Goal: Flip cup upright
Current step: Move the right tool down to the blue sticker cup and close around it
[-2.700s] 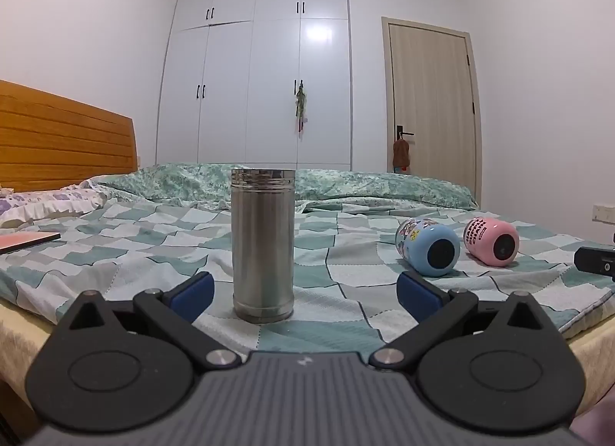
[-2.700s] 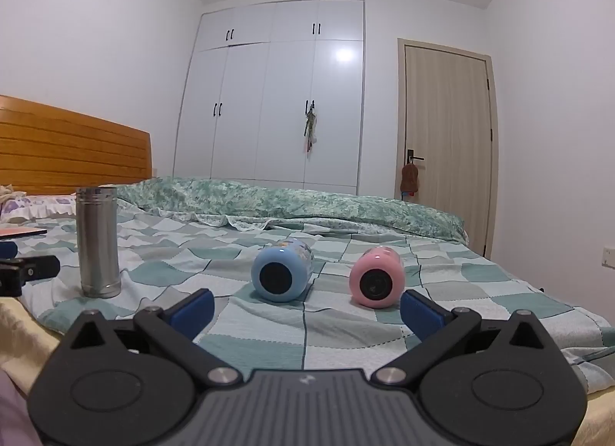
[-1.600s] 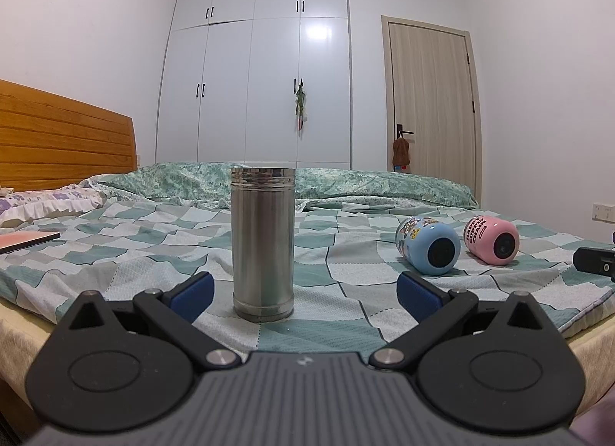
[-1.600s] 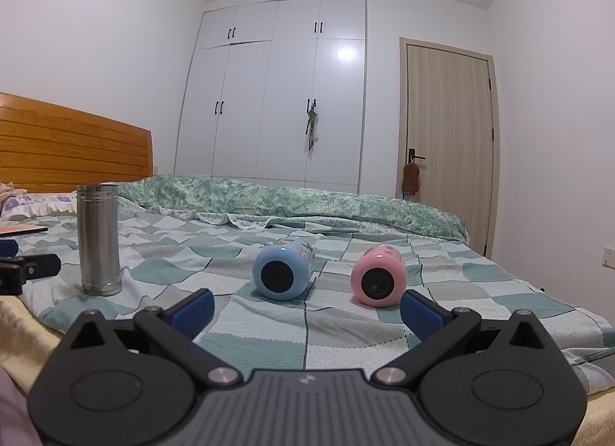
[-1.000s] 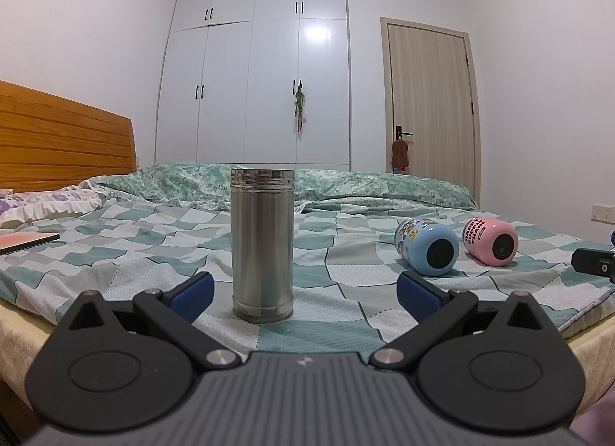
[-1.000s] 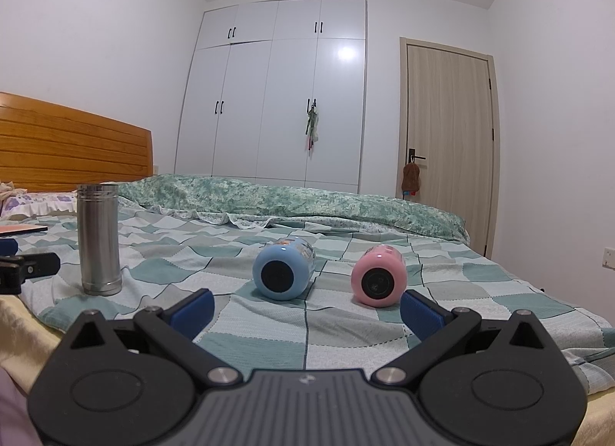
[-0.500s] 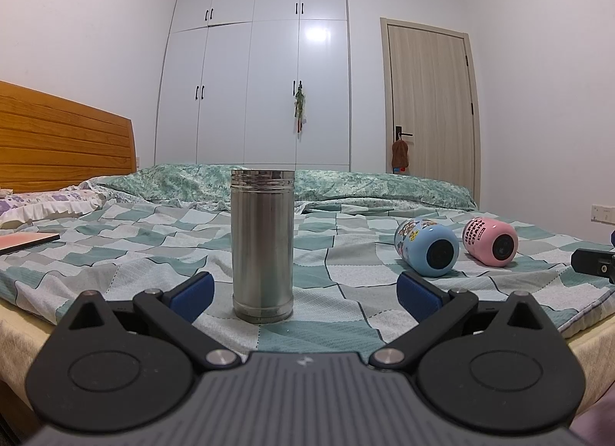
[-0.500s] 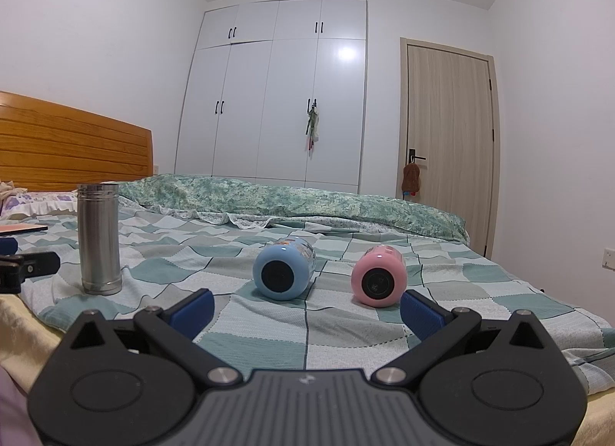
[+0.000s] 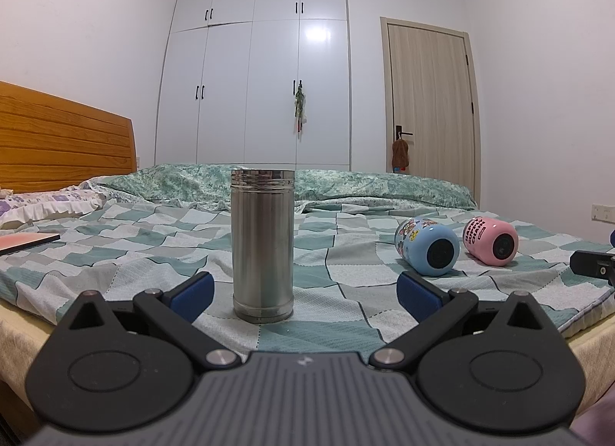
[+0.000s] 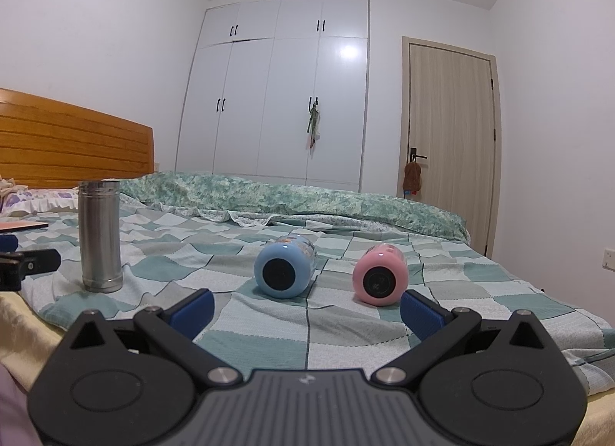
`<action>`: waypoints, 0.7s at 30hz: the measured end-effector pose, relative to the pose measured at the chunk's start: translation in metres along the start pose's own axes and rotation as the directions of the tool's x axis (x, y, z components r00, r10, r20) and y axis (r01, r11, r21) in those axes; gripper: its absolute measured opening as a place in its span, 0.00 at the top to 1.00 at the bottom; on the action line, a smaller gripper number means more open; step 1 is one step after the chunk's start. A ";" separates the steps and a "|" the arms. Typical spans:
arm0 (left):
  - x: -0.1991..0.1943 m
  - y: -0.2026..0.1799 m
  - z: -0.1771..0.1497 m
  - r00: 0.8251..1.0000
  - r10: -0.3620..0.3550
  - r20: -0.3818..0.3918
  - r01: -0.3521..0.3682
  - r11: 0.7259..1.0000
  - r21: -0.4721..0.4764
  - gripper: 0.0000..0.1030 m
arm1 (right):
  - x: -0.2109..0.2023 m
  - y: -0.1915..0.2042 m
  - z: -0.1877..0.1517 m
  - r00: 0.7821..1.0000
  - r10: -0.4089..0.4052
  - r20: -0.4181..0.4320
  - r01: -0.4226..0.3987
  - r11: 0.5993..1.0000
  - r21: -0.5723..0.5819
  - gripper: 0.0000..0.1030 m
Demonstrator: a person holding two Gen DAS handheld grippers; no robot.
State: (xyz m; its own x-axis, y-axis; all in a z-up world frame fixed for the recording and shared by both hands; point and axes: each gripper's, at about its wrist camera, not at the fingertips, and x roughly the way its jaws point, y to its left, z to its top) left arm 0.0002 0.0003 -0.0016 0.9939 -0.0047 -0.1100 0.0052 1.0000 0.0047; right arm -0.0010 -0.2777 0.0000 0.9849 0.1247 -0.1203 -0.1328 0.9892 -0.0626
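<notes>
Bed (image 10: 269, 334) w/ green-checked cover. On it: steel cup (image 10: 100, 236) upright at left; blue cup (image 10: 284, 271) & pink cup (image 10: 380, 275) on sides, side by side, apart; flat pink book (image 9: 27, 242) near pillow (image 9: 46, 206).

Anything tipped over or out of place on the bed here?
Yes: the blue cup and pink cup lie on their sides on the bedspread, bases toward the cameras. The steel cup stands upright.

Only text in view: dark block lettering on the side of the pink cup (image 9: 490, 235), too small to read for sure. Blue cup (image 9: 426, 245) has cartoon prints, no legible words.
</notes>
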 end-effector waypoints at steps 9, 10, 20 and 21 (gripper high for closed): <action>0.016 -0.014 0.015 0.994 -0.104 -0.041 0.107 0.993 0.060 0.00 | 0.018 0.004 0.020 0.994 0.083 -0.067 -0.084 0.996 -0.009 0.00; 0.018 -0.016 0.017 0.993 -0.112 -0.039 0.114 0.992 0.062 0.00 | 0.021 0.005 0.023 0.993 0.092 -0.070 -0.093 0.996 -0.013 0.00; 0.072 -0.038 0.048 0.975 -0.205 -0.091 0.214 0.971 0.110 0.00 | 0.065 0.003 0.072 0.986 0.141 -0.093 -0.144 0.989 -0.018 0.00; 0.080 -0.041 0.051 0.971 -0.215 -0.101 0.226 0.967 0.119 0.00 | 0.071 0.002 0.076 0.985 0.145 -0.095 -0.147 0.989 -0.017 0.00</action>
State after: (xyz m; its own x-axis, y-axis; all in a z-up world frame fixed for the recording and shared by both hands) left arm 0.0853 -0.0414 0.0401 0.9533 -0.2188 -0.2083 0.2428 0.9651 0.0976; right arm 0.0770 -0.2613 0.0665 0.9403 0.2586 -0.2215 -0.2780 0.9586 -0.0612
